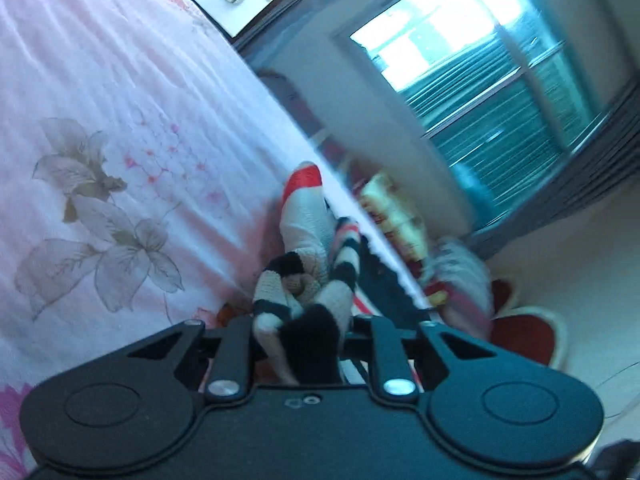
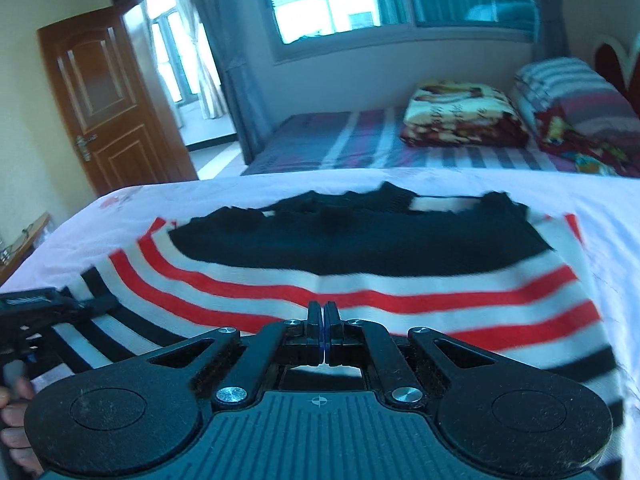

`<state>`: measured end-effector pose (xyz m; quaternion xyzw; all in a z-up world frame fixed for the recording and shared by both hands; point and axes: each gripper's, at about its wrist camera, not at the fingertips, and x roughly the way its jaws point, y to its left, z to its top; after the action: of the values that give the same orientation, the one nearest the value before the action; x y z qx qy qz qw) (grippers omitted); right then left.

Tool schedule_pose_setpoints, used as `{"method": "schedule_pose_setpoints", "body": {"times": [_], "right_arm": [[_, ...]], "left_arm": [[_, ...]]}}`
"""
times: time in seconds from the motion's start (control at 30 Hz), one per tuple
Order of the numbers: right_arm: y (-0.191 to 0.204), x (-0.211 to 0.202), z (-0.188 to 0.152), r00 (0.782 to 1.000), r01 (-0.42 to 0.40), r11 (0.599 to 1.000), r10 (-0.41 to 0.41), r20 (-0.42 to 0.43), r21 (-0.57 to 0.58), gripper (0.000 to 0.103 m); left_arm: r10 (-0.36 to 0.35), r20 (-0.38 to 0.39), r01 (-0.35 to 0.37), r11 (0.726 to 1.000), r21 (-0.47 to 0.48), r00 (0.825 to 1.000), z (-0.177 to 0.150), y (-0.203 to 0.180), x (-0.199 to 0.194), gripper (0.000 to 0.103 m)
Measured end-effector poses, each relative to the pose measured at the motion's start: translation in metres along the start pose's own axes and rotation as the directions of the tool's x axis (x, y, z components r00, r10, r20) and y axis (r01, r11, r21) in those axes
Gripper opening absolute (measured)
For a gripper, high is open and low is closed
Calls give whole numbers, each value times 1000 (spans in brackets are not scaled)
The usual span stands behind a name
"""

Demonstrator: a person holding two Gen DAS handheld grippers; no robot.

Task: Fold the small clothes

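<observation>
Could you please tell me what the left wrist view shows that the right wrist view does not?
Only the left wrist view: the left claw closed on a bunched part of the striped sweater, and large flower prints on the sheet. Only the right wrist view: the sweater spread flat, the shut right claw, a brown door and a person's fingers. Both: the sweater, the pale sheet, a window and a folded blanket.
</observation>
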<state>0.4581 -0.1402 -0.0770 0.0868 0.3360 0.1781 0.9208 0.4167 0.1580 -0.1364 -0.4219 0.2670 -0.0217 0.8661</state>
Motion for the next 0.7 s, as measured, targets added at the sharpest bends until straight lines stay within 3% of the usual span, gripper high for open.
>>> {"method": "schedule_pose_setpoints", "body": {"times": [0.07, 0.37, 0.47, 0.53, 0.7], "right_arm": [[0, 26, -10, 995, 20, 999, -24, -96, -41, 1], [-1, 34, -14, 996, 33, 997, -39, -87, -65, 0], [6, 18, -12, 1000, -4, 999, 3, -21, -40, 0], [5, 33, -21, 996, 18, 999, -21, -91, -35, 0], [-3, 34, -21, 998, 6, 1000, -5, -66, 21, 0]], "left_arm": [[40, -36, -41, 999, -24, 999, -5, 17, 7, 17], [6, -45, -8, 999, -52, 999, -4, 27, 8, 16], [9, -46, -12, 998, -55, 999, -3, 26, 13, 16], [11, -49, -14, 998, -53, 999, -5, 26, 16, 16], [8, -57, -10, 999, -30, 998, 3, 11, 15, 16]]}}
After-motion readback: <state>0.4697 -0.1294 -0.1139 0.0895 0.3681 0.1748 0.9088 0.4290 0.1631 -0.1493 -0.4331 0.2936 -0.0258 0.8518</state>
